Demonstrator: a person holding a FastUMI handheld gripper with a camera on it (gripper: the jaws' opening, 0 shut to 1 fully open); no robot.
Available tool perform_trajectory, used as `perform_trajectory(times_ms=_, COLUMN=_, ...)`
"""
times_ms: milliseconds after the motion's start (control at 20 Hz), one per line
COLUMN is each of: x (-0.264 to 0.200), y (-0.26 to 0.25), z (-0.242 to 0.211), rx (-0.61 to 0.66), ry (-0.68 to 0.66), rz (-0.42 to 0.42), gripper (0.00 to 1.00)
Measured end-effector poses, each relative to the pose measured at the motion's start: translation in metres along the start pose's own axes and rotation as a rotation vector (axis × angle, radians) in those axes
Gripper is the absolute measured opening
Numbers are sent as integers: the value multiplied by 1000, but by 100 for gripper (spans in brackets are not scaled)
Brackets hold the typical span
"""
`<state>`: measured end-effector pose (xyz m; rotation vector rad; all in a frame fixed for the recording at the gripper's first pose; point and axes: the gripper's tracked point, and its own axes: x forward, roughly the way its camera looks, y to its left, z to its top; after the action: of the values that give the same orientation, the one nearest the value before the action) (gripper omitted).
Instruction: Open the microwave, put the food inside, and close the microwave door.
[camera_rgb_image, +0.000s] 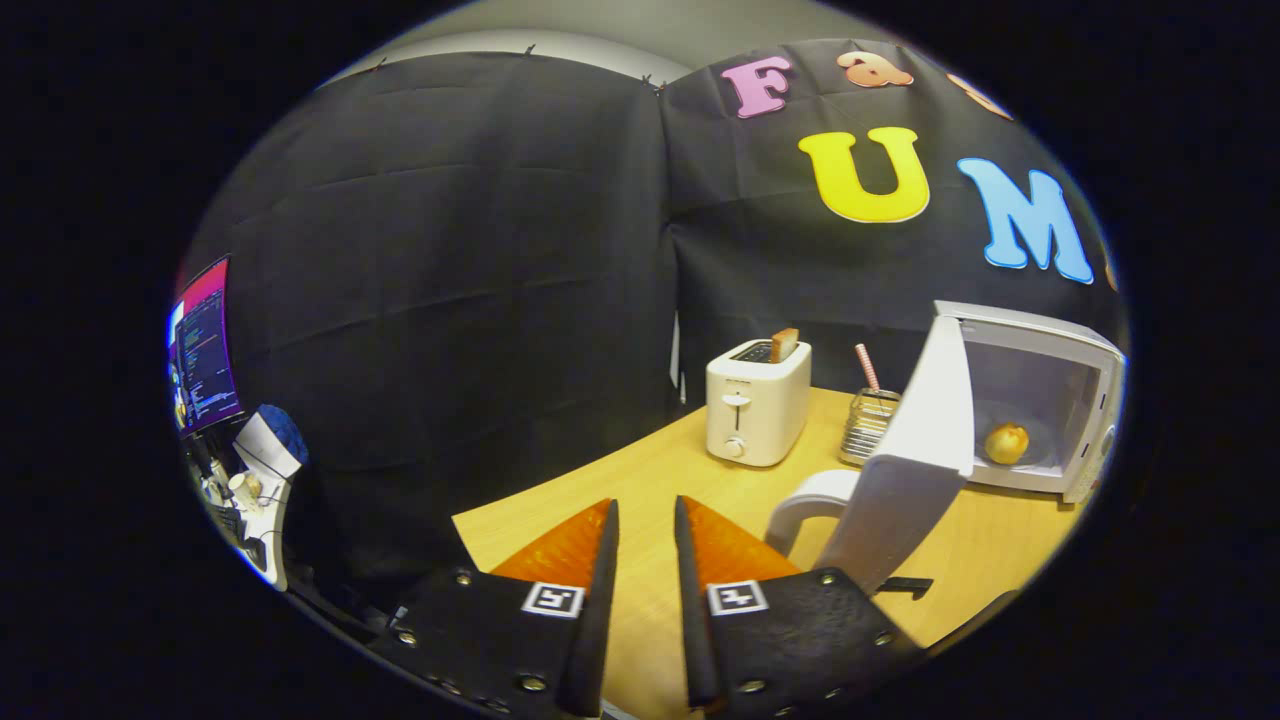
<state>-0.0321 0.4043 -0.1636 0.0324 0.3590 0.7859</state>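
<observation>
Microwave at the far right corner of the table, white, door swung wide open and standing edge-on out over the table, curved handle on its near side. Inside the microwave: food, a small yellow round piece, sitting on the cavity floor, clear of the walls.

Left of the microwave, just beside the open door: wire holder with one striped stick upright in it. Further left of the microwave: white toaster, a slice of toast standing up from one slot, lever on its near face. Toaster and holder near each other but apart.

Hand-held gripper well left and in front of the microwave, over the bare wood; fingers parted by a narrow gap, nothing between them, touching nothing. Right finger close to the door handle but apart from it. Small dark piece lying on the table under the door's lower corner; cannot tell what.

Open room: bare wood from the gripper up to the toaster, and a strip in front of the microwave to the right of the door. Table's left edge running diagonally away from the microwave toward the black cloth wall. Far from the microwave, beyond that edge: a lit monitor and a white stand with clutter around it.
</observation>
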Motion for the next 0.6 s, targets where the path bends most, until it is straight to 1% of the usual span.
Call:
perform_trajectory(times_ms=50, x=0, y=-14, z=1, rx=1, ry=-2, rz=-52, gripper=21)
perform_trajectory(times_ms=100, x=-3, y=-24, z=3, rx=18, ry=-5, rz=-71, gripper=7)
perform_trajectory(times_ms=200, x=1, y=-21, z=-4, rx=58, ry=15, rz=-53, gripper=1)
perform_trajectory(times_ms=350, x=-12, y=-27, z=-3, rx=30, ry=11, rz=-73, gripper=1)
perform_trajectory(times_ms=500, x=-21, y=-32, z=-6, rx=39, ry=18, rz=-69, gripper=1)
perform_trajectory(times_ms=600, x=-30, y=-38, z=-8, rx=30, ry=19, rz=-82, gripper=1)
